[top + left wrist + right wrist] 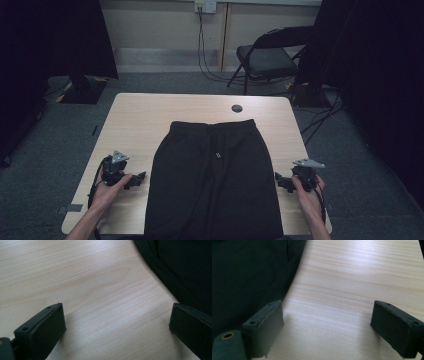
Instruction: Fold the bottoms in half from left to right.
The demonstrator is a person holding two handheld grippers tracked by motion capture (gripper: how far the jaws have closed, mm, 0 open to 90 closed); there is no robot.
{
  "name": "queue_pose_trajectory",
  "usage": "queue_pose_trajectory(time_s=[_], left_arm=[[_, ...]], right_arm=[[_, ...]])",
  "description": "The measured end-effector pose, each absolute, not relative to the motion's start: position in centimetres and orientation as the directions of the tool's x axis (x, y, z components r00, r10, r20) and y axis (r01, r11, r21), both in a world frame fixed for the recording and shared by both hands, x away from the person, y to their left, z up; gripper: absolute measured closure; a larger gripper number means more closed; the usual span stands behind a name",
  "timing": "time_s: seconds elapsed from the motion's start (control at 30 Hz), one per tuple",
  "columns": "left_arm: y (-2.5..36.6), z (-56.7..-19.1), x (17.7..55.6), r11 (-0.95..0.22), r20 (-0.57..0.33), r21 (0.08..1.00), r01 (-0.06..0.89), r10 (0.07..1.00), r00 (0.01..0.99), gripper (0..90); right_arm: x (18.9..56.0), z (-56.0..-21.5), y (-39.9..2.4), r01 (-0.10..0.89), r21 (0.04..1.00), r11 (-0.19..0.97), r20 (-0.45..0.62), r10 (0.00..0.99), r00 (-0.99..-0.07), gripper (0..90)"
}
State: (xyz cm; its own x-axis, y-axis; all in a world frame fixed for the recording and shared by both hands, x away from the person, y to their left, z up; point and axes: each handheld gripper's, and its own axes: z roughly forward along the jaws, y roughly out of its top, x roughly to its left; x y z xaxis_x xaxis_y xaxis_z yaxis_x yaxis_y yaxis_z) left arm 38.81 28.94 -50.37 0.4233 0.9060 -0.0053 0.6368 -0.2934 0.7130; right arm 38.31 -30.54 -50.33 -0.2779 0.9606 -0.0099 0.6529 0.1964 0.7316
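Recording lab: black curtains, carpet floor, folding chair, bare table.

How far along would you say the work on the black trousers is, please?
Done: the black fabric trousers lie flat, waistband away, on the light wooden table. In hand: the left gripper and right gripper flank them, open and empty. Left: gripping and any folding.

No readable text — none anywhere.
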Motion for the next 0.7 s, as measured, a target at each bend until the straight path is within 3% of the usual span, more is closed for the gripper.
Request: queue_pose_trajectory(time_s=[0.23, 0.33, 0.43, 0.57, 0.7], left_arm=[[28.8, -49.9, 39.1, -0.299, -0.01, 0.692, 0.657, 0.906, 0.422, 3.5], [29.1, -49.5, 38.9, -0.295, -0.008, 0.685, 0.666, 0.911, 0.412, 16.6], [29.1, -49.3, 38.8, -0.301, -0.008, 0.67, 0.679, 0.911, 0.412, 17.1], [29.1, -48.6, 38.5, -0.311, -0.028, 0.658, 0.685, 0.9, 0.436, 22.8], [28.9, -48.0, 38.3, -0.339, -0.002, 0.682, 0.648, 0.885, 0.466, 23.0]], right_arm=[[38.3, -50.1, -30.5, 0.667, 0.718, 0.197, -0.01, 0.962, -0.273, 11.5], [38.1, -49.8, -30.2, 0.672, 0.712, 0.203, -0.01, 0.96, -0.279, 15.2], [38.0, -49.7, -29.7, 0.662, 0.712, 0.233, -0.049, 0.958, -0.284, 15.8], [37.6, -48.3, -29.3, 0.632, 0.746, 0.212, -0.026, 0.957, -0.29, 15.9], [36.8, -46.6, -28.3, 0.587, 0.782, 0.211, -0.015, 0.947, -0.321, 18.7]])
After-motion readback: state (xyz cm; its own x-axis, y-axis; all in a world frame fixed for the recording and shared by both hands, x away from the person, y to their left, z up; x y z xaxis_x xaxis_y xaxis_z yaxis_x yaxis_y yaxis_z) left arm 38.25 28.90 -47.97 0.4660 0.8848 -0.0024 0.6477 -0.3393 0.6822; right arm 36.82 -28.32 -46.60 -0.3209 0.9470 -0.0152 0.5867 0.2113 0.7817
